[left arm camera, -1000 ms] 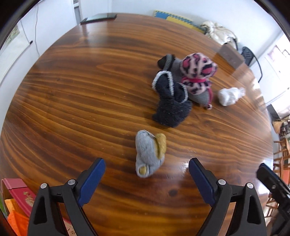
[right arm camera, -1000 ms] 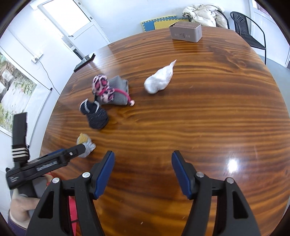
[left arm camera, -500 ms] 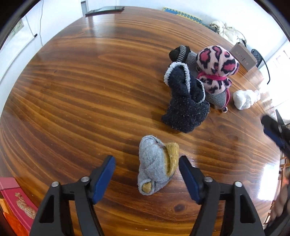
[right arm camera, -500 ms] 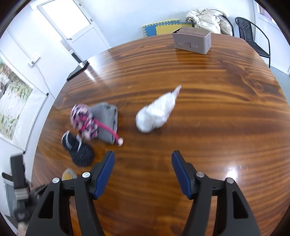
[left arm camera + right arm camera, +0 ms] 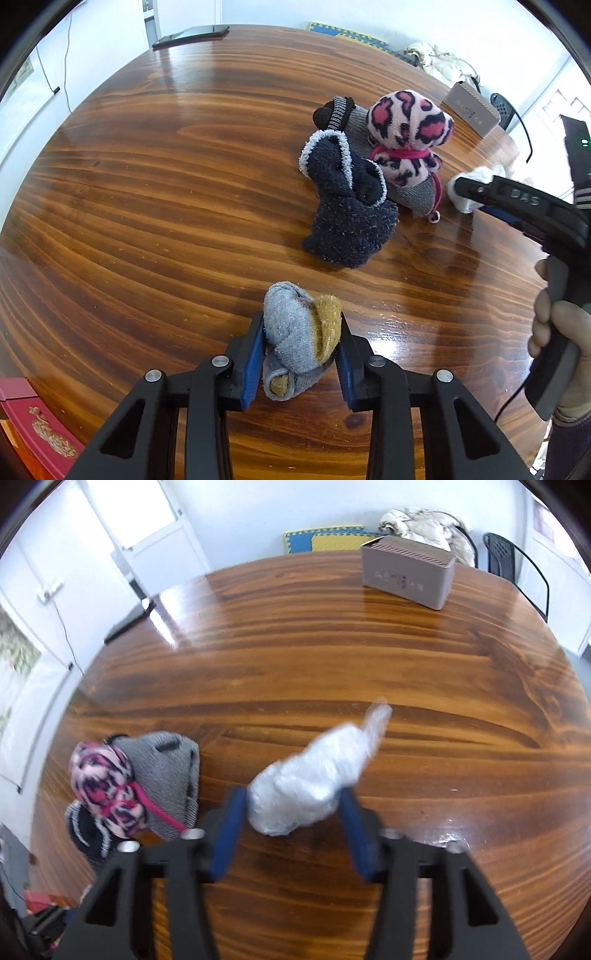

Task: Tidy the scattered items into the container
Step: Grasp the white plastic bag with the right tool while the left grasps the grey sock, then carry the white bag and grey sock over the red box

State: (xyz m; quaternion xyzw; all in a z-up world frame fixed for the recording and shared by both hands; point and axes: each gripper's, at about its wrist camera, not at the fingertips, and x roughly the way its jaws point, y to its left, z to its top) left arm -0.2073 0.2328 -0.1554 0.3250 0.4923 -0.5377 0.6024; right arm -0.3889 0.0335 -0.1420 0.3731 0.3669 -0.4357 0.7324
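Observation:
My left gripper point(image 5: 300, 356) is shut on a grey and mustard sock bundle point(image 5: 299, 334) lying on the wooden table point(image 5: 147, 192). Beyond it lie a dark navy sock bundle point(image 5: 347, 206) and a pink leopard sock bundle point(image 5: 408, 133) on a grey sock. My right gripper point(image 5: 291, 830) stands around a white sock bundle point(image 5: 314, 779), its blue pads close on both sides; the frame is blurred and I cannot tell whether they touch it. The right gripper also shows in the left wrist view point(image 5: 517, 201) beside that white bundle point(image 5: 476, 177).
A brown box point(image 5: 408, 576) stands at the table's far right. A dark phone-like slab point(image 5: 190, 35) lies at the far edge. A red box point(image 5: 40, 428) sits below the table's near left edge. A chair point(image 5: 513, 565) and a pale coat are behind the table.
My left gripper moved forward and closed on the grey and mustard bundle. My right gripper moved forward to the white bundle and narrowed around it.

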